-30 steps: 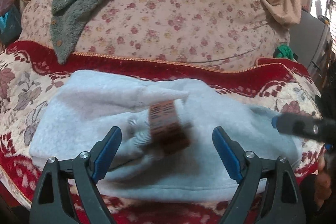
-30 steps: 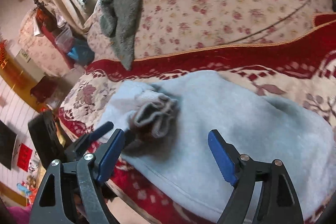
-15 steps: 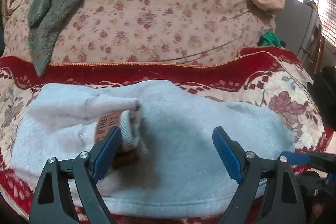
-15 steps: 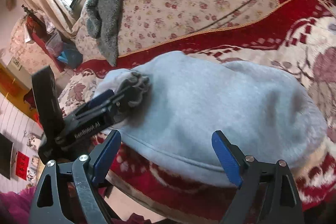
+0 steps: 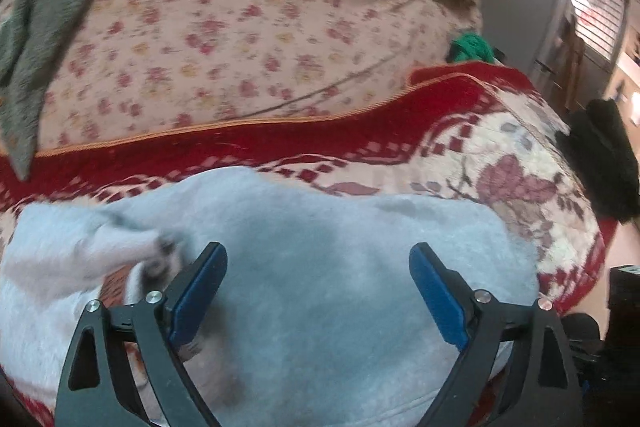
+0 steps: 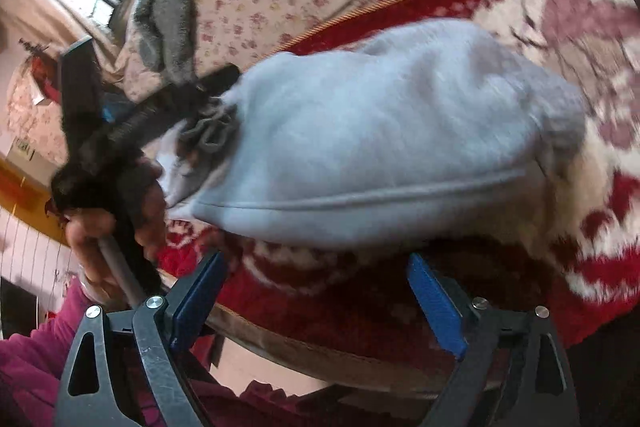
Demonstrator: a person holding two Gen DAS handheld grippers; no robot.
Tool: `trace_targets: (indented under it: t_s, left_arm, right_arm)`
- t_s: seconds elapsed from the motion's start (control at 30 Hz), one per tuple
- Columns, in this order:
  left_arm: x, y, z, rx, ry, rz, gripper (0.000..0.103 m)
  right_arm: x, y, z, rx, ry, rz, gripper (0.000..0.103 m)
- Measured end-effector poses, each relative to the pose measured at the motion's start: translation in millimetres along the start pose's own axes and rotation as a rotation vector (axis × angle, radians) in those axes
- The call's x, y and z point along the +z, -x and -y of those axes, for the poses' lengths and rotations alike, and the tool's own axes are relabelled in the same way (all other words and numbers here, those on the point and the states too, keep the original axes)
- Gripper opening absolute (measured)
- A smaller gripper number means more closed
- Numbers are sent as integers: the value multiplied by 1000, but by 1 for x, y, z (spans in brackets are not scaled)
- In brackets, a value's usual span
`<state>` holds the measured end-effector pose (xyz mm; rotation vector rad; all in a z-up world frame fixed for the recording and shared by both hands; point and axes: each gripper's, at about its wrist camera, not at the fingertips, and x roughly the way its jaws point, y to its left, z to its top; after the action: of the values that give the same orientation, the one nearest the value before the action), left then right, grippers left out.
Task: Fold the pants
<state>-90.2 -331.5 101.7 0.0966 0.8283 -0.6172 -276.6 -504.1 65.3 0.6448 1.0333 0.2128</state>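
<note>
The light blue fleece pants (image 5: pixel 320 267) lie folded in a thick bundle on the red and cream patterned blanket (image 5: pixel 520 163); they also show in the right wrist view (image 6: pixel 380 131). A ribbed cuff with a brown label (image 5: pixel 132 275) pokes out at the bundle's left end. My left gripper (image 5: pixel 318 287) is open and empty, low over the middle of the pants. My right gripper (image 6: pixel 316 299) is open and empty, pulled back below the blanket's front edge. The left gripper's body (image 6: pixel 132 123) shows at the pants' left end in the right wrist view.
A floral pink quilt (image 5: pixel 240 19) lies behind the blanket, with a grey fleece garment (image 5: pixel 44 7) draped on it. A green item (image 5: pixel 472 47) sits at the back right. A dark object (image 5: pixel 604 167) stands to the right. My hand and magenta sleeve (image 6: pixel 100 235) are at left.
My left gripper moved right along the pants, so the cuff now sits at its left finger. My right gripper drew back and down off the pants to the blanket's front edge.
</note>
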Motion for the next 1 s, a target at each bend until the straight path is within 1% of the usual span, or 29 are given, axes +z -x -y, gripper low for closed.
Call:
trace_targets:
  t_s: [0.03, 0.1, 0.23, 0.33, 0.4, 0.43, 0.53, 0.6, 0.63, 0.73, 0.77, 0.83, 0.9, 1.0]
  left_arm:
    - [2, -3, 3, -19, -11, -10, 94]
    - [10, -15, 10, -74, -44, -59, 96]
    - [22, -39, 22, -107, -97, -128, 96]
    - [30, -58, 28, -153, -126, -185, 96]
    - [33, -68, 31, -168, -142, -209, 96]
    - [35, -76, 35, -179, -164, -231, 96]
    - [41, -91, 45, -199, -237, -261, 96]
    - [44, -98, 53, -221, -275, -275, 96]
    - [46, -102, 57, -243, -298, -290, 96]
    - [50, -117, 67, -295, -357, -335, 96]
    - [51, -122, 70, -302, -379, -353, 96]
    - [50, -132, 74, -291, -415, -369, 96]
    - [49, -142, 81, -289, -444, -392, 96]
    - [52, -153, 86, -317, -452, -424, 96]
  right_arm:
    - [-1, -1, 5, 8, -23, 4, 95]
    - [-2, -2, 15, 45, -62, 18, 95]
    - [0, -4, 33, 119, -146, 71, 96]
    - [5, -3, 45, 146, -197, 134, 97]
    - [7, -4, 56, 137, -242, 170, 98]
    - [8, -4, 61, 145, -258, 177, 98]
    - [10, -3, 68, 189, -295, 206, 98]
    - [12, 0, 70, 212, -295, 226, 98]
    - [14, -1, 68, 222, -287, 238, 98]
    - [15, -2, 63, 243, -253, 241, 99]
    - [15, -4, 59, 245, -228, 241, 99]
    - [16, -8, 55, 243, -200, 237, 99]
    - [18, -12, 55, 255, -204, 239, 99]
    - [21, -16, 58, 272, -221, 246, 99]
